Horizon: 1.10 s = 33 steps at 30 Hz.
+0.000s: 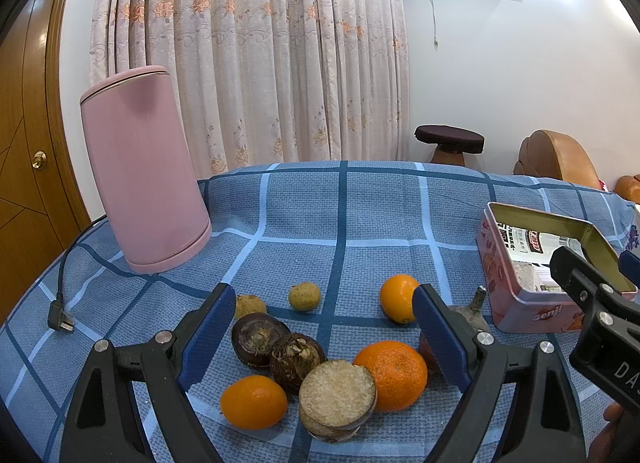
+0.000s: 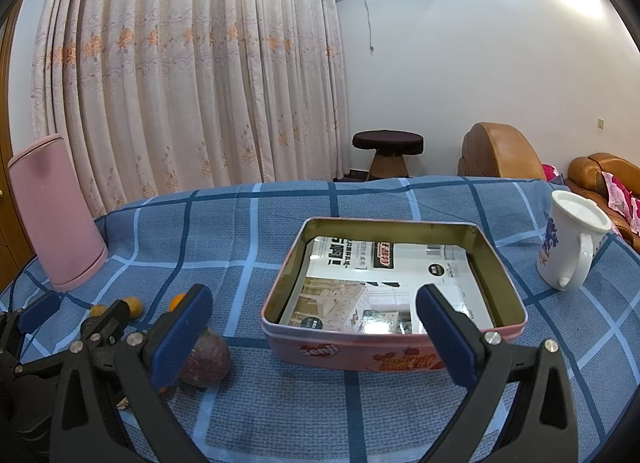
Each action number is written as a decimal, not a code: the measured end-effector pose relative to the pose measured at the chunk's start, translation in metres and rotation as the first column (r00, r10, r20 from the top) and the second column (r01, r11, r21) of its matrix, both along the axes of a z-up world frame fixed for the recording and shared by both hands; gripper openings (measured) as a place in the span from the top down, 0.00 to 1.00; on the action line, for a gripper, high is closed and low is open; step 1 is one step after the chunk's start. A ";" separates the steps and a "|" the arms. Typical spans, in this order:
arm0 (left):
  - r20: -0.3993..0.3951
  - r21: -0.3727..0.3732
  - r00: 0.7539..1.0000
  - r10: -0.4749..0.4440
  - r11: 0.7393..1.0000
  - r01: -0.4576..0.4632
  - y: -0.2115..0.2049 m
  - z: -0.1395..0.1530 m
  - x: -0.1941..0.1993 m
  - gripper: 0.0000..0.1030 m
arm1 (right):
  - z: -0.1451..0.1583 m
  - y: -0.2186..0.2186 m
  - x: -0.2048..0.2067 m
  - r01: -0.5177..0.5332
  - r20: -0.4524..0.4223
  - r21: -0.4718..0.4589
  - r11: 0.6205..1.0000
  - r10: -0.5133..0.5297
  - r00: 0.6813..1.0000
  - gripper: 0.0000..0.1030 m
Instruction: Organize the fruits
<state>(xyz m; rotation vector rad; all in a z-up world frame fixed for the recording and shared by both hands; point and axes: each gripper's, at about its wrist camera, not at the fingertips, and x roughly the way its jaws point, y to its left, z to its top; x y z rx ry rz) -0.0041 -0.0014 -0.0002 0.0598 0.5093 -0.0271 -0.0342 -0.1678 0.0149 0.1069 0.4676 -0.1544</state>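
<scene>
Left wrist view. Left hand-held gripper [image 1: 324,337] hovering wide apart over the fruit cluster on the table [image 1: 304,207], gripping nothing. Lying between the blue fingers [image 1: 208,337]: two dark water chestnuts [image 1: 258,339] [image 1: 297,357] touching each other, a cut round piece [image 1: 338,389] with a pale face leaning against a large orange [image 1: 394,373], a small orange [image 1: 254,401] sitting nearest the camera. Farther back: two tan longan-like fruits [image 1: 305,296] [image 1: 250,306], another small orange [image 1: 398,297] just beside the right finger. Stemmed brownish item [image 1: 474,309] showing partly behind that finger; kind not discernible. Pink kettle [image 1: 146,167] standing at back left, its black plug [image 1: 60,317] lying on the cloth. Open tin [image 1: 520,287] sitting at right, right hand-held gripper [image 1: 592,263] reaching in over its near rim.

Right wrist view. Right hand-held gripper [image 2: 314,339] spreading wide, holding nothing, pointing at the open tin [image 2: 400,355], which is lying just ahead. Printed paper [image 2: 384,283] lining the tin bottom; no fruit visible inside. Reddish-brown round fruit [image 2: 208,359] resting against the left finger's outer side. White mug [image 2: 568,239] standing to the right of the tin, apart from it. Pink kettle [image 2: 56,219] at far left. Left hand-held gripper [image 2: 72,319] showing at lower left among small orange and tan fruits.
</scene>
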 end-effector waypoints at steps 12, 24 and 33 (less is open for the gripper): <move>-0.008 -0.001 1.000 -0.015 1.000 0.015 -0.004 -0.003 -0.001 0.12 | -0.001 0.003 0.000 -0.011 -0.001 0.002 1.000 0.011 1.000 0.00; 0.036 -0.035 0.995 0.090 0.995 -0.089 0.051 0.013 0.003 0.12 | -0.003 -0.001 0.002 -0.114 -0.033 0.078 0.990 0.117 0.993 0.26; -0.009 -0.139 1.000 0.026 0.990 -0.027 0.082 0.017 -0.002 0.12 | -0.022 0.031 0.017 -0.323 -0.149 0.144 0.936 0.343 0.928 0.34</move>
